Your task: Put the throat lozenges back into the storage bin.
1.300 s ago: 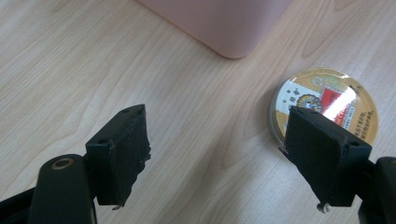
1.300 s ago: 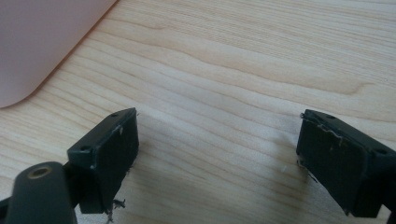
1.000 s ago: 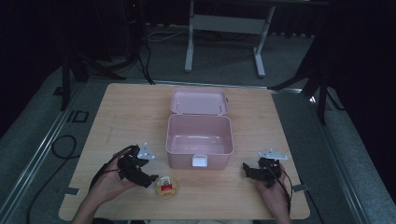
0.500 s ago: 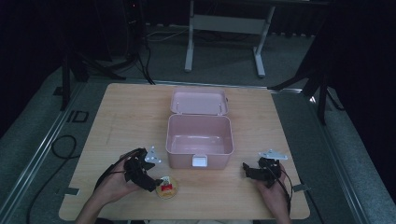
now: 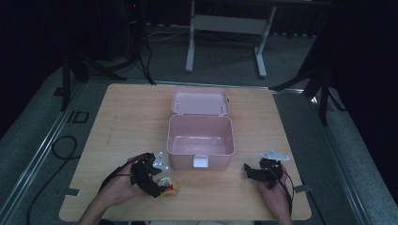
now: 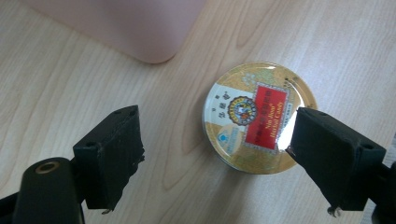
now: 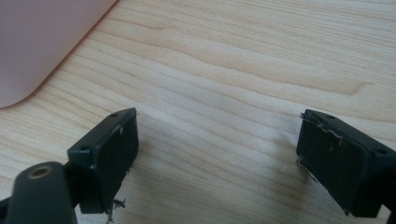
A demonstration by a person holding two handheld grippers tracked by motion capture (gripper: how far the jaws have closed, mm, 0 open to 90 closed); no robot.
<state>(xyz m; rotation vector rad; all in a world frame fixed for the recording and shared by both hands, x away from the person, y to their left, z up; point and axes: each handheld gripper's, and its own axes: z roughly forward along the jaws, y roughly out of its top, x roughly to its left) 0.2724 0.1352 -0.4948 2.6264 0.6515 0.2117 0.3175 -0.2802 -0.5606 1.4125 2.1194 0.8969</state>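
A round gold candy tin (image 6: 259, 123) with a red label lies flat on the wooden table, just in front of the pink box's near left corner; from above the tin (image 5: 170, 190) is small. My left gripper (image 6: 215, 158) is open right over it: the right jaw stands at the tin's edge and the left jaw is well clear of it. The left gripper (image 5: 157, 186) reaches in from the tin's left. The pink box (image 5: 201, 140) stands open and looks empty, its lid (image 5: 200, 101) thrown back. My right gripper (image 7: 217, 161) is open above bare wood, and that same right gripper (image 5: 248, 170) sits right of the box.
The wooden table (image 5: 126, 117) ends close behind both hands. A white latch (image 5: 201, 161) sticks out from the box's front wall. A corner of the box (image 7: 42, 42) lies to the upper left of the right jaws. Cables trail from both grippers.
My left gripper has moved to the right and down to the tin, so its jaws now straddle it. The right gripper has stayed where it was.
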